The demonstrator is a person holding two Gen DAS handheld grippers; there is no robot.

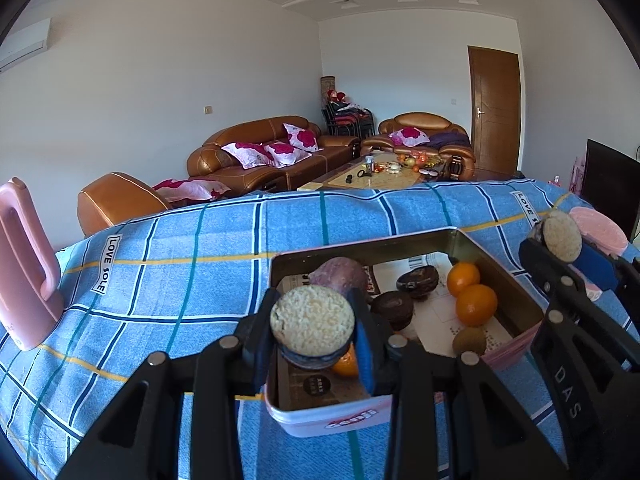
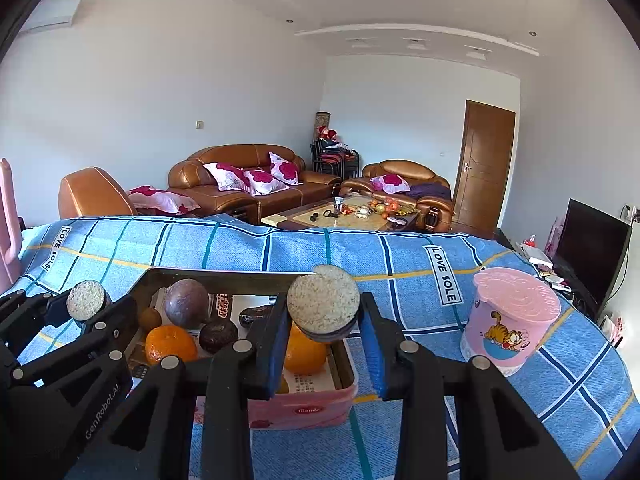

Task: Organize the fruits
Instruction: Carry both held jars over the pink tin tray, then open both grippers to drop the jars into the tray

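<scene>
Nearest, the left gripper and right gripper each stand clamped on a round, rough-topped beige disc. Both are at the near edge of the open pink rectangular tin, which rests on the blue checked cloth. Inside lie orange citrus fruits, dark brown fruits, a purple round fruit and a brown kiwi. Beyond, at right, stands a pink lidded cartoon cup.
</scene>
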